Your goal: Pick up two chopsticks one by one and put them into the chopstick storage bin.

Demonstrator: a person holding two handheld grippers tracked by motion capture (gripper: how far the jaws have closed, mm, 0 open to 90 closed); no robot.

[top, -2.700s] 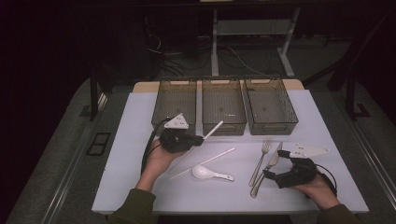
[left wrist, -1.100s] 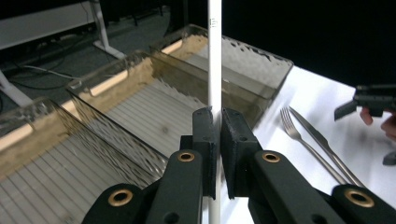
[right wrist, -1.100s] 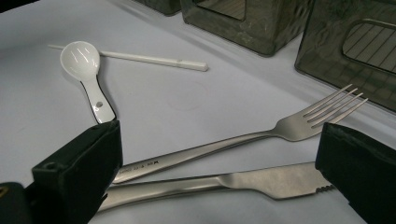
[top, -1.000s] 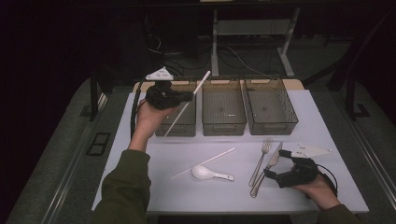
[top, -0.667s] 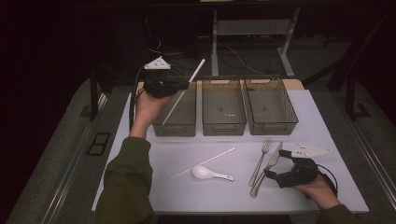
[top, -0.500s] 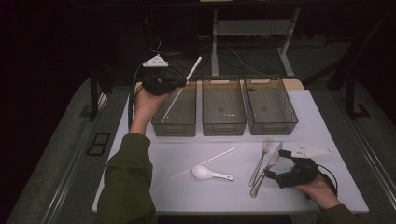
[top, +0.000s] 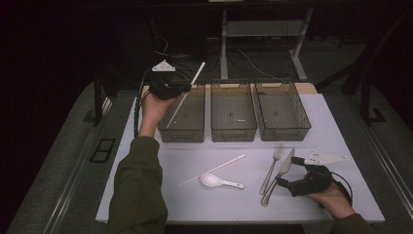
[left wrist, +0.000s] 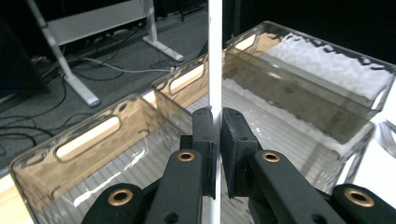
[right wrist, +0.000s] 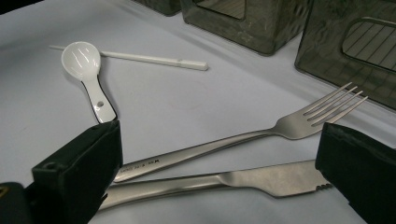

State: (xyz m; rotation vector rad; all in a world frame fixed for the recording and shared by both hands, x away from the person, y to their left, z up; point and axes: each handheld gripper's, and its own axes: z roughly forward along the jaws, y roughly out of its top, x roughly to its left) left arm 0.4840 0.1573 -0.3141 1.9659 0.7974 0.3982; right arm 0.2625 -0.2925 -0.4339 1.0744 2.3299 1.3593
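While you've got that stick up in the air, quick rundown, left side of the table to the right:

Left gripper (top: 168, 87): jaws pinched tight on the white chopstick (top: 186, 92), which hangs tilted above the left bin (top: 182, 130), low end pointing down into it.

How it handles: looks light, stiff and smooth to me, so I'd guess it pivots or slides in the pads if you swing it. You're holding it around the middle, which seems like the sane spot; grab near a tip and it'll probably lever around.

Left gripper view: shows what the high view can't, the pads (left wrist: 205, 135) squeezing the stick (left wrist: 215, 56) dead centre, and the ribbed floor of the bin right under it.

Middle bin (top: 233, 111) and right bin (top: 282, 111): both look bare from above.

Second chopstick (top: 212, 169): lying flat on the white mat (top: 160, 204), just beside the white spoon (top: 216, 181). Thin and low, likely fiddly to nip off the surface.

Fork (top: 271, 169) and knife (top: 280, 173): side by side near your right hand.

Right gripper (top: 292, 185): jaws spread wide, resting low by the handles, pinching nothing.

Right gripper view: gives you fork (right wrist: 243, 140) and knife (right wrist: 243, 179) lying between the open jaws, plus the knife's serrated edge, which the high view is too small to show.
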